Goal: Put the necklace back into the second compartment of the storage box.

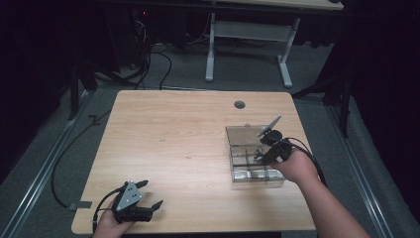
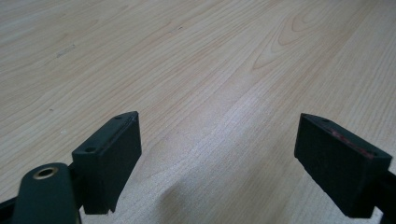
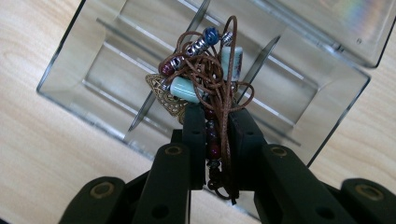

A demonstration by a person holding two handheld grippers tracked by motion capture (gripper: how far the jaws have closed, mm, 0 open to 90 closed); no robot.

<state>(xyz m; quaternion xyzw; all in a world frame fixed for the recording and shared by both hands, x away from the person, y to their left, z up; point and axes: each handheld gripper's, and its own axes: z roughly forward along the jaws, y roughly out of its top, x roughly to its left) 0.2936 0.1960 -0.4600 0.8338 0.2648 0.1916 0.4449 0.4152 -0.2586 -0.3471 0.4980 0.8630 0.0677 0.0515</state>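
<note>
You are carrying the beaded cord necklace (image 3: 205, 70), clenched in your right gripper (image 3: 215, 116), over the clear compartment box (image 3: 70, 93), so next you should be lowering it into one compartment, while your left gripper (image 2: 217, 154) is idling agape over the table (image 2: 196, 60).

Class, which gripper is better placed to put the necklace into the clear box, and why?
Right. The right gripper already pinches the necklace directly above the open box, while the left gripper sits open and empty on the table's far side.
</note>
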